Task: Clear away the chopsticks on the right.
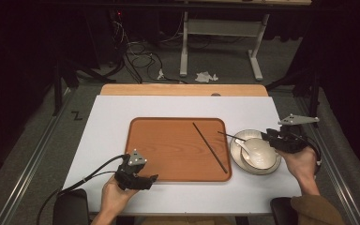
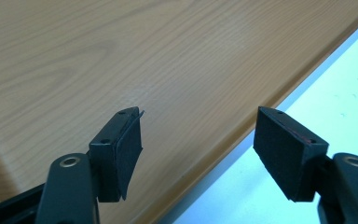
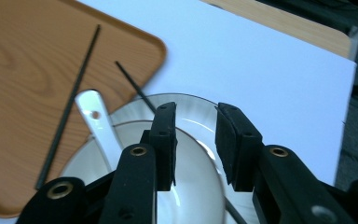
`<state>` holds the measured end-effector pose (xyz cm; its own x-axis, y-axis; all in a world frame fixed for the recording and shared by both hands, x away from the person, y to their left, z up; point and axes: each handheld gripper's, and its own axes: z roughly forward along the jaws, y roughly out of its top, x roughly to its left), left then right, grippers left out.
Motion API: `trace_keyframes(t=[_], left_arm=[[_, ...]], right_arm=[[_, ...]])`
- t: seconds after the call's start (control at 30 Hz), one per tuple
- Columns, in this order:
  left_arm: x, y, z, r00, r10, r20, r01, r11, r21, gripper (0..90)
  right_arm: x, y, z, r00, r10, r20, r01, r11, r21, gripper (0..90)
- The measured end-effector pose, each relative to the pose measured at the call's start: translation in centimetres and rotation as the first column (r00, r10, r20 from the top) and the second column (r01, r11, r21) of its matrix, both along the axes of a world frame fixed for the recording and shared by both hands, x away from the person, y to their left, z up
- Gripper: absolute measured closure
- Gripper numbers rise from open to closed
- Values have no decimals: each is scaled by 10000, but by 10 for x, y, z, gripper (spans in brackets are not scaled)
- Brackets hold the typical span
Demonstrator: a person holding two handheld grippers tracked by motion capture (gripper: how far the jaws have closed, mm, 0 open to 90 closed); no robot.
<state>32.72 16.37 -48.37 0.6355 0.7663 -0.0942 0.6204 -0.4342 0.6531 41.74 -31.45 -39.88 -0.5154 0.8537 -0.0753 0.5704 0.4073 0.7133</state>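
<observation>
- The white bowl (image 1: 258, 152) sits on a white plate (image 1: 236, 152) at 3 o'clock of the wooden tray (image 1: 168, 145), on the white table cover (image 1: 183, 105); its glazed inside shines in the right gripper view (image 3: 191, 186).
- One white spoon (image 1: 244, 146) lies in the bowl, handle toward 10 o'clock.
- Two black chopsticks: one chopstick on the tray (image 1: 209, 146) runs from 11 to 5 o'clock; a second chopstick (image 1: 228, 136) lies across the plate's rim.
- The right gripper (image 1: 275, 139) hovers at the bowl's 3 o'clock rim, jaws a narrow gap apart, gripping nothing.
- The left gripper (image 1: 151, 179) rests at the tray's 7 o'clock edge, jaws wide apart and empty.
</observation>
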Motion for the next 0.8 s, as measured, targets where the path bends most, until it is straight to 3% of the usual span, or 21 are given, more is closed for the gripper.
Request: trace_keyframes(t=[0.3,0.4,0.57,0.8], left_arm=[[-1,0,1,10000,11,51,-11,10000,26,322],[-1,0,0,10000,1,37,-1,10000,24,321],[-1,0,0,10000,12,34,-12,10000,49,321],[0,0,0,10000,37,21,-37,10000,31,321]], right_arm=[[9,-22,-13,9971,-691,-333,693,9976,53,732],[9,-34,-19,9927,-1056,-578,1047,9943,-185,741],[7,-45,-28,9869,-1091,-1188,1048,9936,-417,751],[6,-45,-34,9852,-988,-1398,899,9936,-689,756]])
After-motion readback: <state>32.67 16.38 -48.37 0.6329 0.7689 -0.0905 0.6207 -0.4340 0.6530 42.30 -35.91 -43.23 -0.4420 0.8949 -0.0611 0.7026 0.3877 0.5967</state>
